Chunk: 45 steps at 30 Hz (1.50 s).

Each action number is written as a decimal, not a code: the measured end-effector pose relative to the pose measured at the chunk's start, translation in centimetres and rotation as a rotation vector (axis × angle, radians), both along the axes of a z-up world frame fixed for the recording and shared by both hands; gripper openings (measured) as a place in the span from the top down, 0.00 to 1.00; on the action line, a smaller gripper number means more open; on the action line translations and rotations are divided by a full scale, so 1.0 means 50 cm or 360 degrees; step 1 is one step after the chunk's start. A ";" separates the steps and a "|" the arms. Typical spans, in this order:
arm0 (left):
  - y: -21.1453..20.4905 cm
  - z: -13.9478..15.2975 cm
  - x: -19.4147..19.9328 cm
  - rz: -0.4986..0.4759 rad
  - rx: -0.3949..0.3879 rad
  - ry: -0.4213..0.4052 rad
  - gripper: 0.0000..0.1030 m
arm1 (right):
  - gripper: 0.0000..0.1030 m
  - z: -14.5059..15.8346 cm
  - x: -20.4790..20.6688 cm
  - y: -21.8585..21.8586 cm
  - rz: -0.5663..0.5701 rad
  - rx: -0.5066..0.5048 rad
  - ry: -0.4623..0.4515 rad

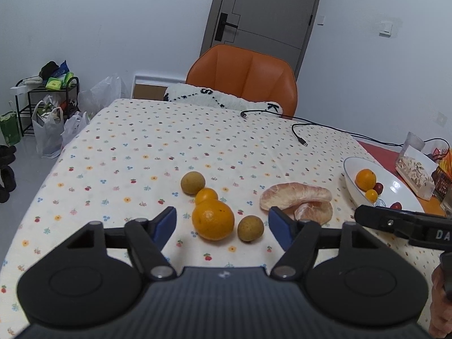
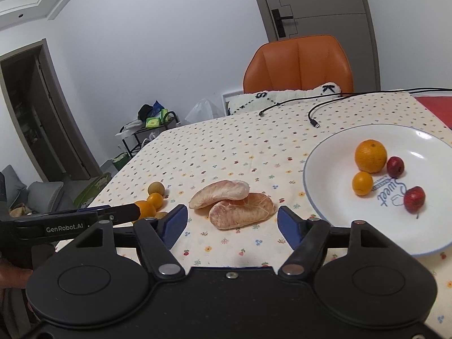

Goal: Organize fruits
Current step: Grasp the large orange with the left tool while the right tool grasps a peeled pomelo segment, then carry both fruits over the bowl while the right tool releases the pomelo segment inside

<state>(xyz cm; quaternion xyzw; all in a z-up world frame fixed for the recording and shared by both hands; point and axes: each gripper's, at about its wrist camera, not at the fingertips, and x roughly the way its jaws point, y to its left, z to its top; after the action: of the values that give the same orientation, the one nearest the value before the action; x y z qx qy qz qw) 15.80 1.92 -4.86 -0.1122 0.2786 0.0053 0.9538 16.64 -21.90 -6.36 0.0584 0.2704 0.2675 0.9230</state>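
Even, soft indoor light; faint shadows; sharp focus; fisheye bending, dark corners.

Behind the tabletop (image 1: 158, 141) stands an orange chair (image 1: 243, 76), a fluffy white cushion (image 1: 214, 100) on it; a grey door (image 1: 268, 8) rises behind the chair, and black cables (image 1: 299, 130) lie on the tabletop nearest it.

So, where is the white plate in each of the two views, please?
Left wrist view: the white plate is at the right edge, beyond the peeled pomelo pieces.
Right wrist view: the plate fills the right side.
Shared landmark: the orange chair behind the table.
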 end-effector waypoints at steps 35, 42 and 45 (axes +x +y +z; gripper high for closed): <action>0.043 -0.032 0.042 0.0047 -0.0118 0.0069 0.65 | 0.38 -0.032 0.126 0.092 0.0158 -0.0155 0.0005; 0.053 -0.029 0.033 0.0072 -0.0117 0.0066 0.65 | 0.36 -0.042 0.140 0.110 0.0206 -0.0218 0.0001; 0.053 -0.026 0.028 0.0077 -0.0117 0.0060 0.65 | 0.52 -0.040 0.133 0.110 0.0189 -0.0254 -0.0024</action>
<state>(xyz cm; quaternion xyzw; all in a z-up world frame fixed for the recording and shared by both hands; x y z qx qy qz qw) 17.18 4.58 -6.16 -0.1536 0.2938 0.0202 0.9432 23.30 -16.39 -8.35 -0.0334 0.2868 0.2998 0.9093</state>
